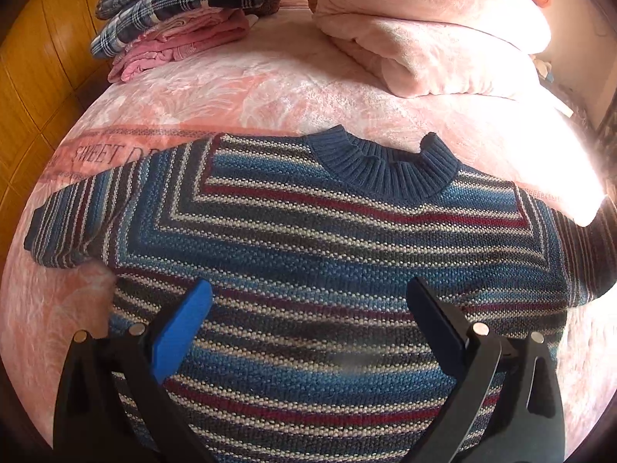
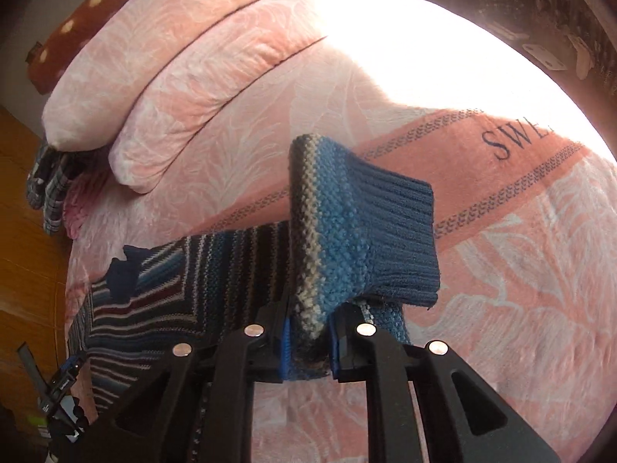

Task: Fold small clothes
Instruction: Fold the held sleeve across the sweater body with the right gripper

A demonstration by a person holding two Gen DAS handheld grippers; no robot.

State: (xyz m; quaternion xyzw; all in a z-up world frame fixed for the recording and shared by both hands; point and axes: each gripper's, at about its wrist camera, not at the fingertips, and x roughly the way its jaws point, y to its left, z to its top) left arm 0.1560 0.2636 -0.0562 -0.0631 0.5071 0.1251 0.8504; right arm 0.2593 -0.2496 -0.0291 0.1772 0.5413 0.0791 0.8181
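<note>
- Pink bedspread [image 1: 270, 88] w/ leaf print & a lettered band covers the bed; a striped knit sweater [image 1: 308, 239] is laid flat on it, front up, navy collar away from the left cam
- Left gripper [image 1: 308, 305] is held over the sweater's lower body, jaws spread wide, nothing grasped
- Right gripper [image 2: 310, 332] jaws are clenched on the sweater's sleeve [image 2: 347, 231]; ribbed cuff is raised off the bed
- Folded plaid & pink clothes [image 1: 173, 11] are stacked at the far left corner
- Folded pink quilt [image 1: 424, 27] is seen at the head end
</note>
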